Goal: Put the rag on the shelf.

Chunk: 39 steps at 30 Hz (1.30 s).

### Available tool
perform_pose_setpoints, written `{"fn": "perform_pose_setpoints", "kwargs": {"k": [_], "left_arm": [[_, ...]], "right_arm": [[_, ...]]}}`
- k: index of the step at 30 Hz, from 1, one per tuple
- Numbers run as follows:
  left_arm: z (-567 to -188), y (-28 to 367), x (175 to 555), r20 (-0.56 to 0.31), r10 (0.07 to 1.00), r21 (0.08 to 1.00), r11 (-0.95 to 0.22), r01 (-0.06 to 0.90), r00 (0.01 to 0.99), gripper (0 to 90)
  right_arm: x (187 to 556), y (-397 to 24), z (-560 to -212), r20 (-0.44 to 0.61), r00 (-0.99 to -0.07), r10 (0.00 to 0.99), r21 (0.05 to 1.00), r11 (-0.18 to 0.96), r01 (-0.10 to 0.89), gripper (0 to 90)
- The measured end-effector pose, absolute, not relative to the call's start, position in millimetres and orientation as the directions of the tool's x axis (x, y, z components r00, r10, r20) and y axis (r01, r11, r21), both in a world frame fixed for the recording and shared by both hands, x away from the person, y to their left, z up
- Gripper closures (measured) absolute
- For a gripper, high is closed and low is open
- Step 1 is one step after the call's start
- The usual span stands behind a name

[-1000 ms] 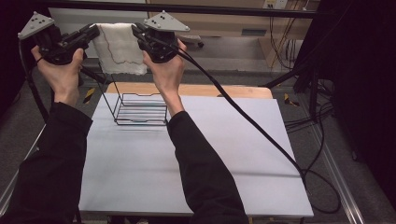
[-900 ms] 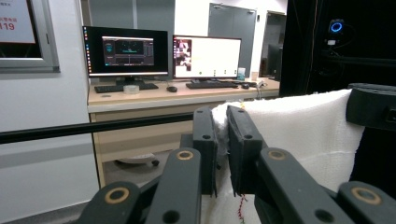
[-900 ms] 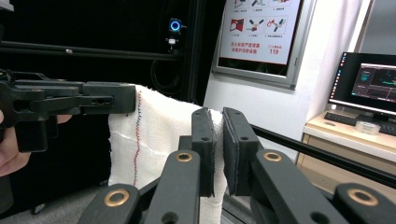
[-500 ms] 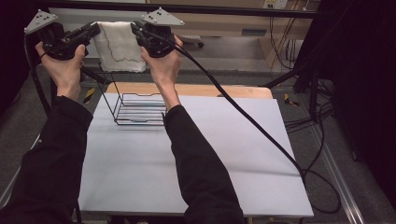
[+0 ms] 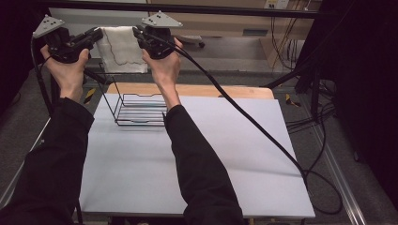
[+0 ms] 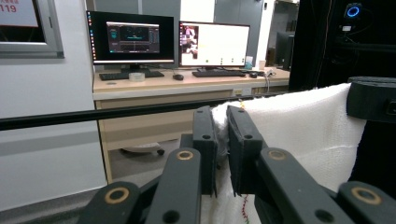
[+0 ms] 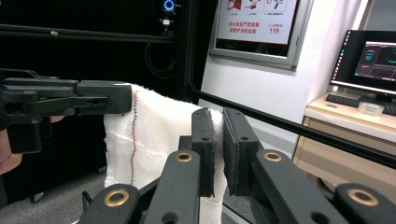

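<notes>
White counter (image 5: 197, 159) carries a wire basket (image 5: 138, 110). Above it, left claw (image 5: 96, 35) and right claw (image 5: 137, 33) each clamp a top corner of the cloth (image 5: 121, 49): soft, light, best gripped at corners.

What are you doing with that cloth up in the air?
A person is holding a white woven cloth with a thin stitched line stretched out in the air. The left tool pinches one top corner and the right tool pinches the other. The cloth hangs above a black wire basket standing on the white table.
</notes>
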State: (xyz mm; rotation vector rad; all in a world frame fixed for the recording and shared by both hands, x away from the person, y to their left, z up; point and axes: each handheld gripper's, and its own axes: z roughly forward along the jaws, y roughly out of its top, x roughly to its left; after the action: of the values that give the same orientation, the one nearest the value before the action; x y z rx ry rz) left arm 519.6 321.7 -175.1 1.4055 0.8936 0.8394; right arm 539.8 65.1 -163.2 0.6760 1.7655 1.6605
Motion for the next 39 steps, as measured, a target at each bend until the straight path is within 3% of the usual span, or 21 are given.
{"fn": "perform_pose_setpoints", "kwargs": {"k": [39], "left_arm": [[-218.6, 328.8, 494.2, 0.001, 0.873, 0.996, -0.043, 0.076, 0.488, 82.4]], "right_arm": [[515.2, 63.9, -201.4, -0.113, -0.706, 0.699, 0.987, 0.158, -0.002, 83.8]]}}
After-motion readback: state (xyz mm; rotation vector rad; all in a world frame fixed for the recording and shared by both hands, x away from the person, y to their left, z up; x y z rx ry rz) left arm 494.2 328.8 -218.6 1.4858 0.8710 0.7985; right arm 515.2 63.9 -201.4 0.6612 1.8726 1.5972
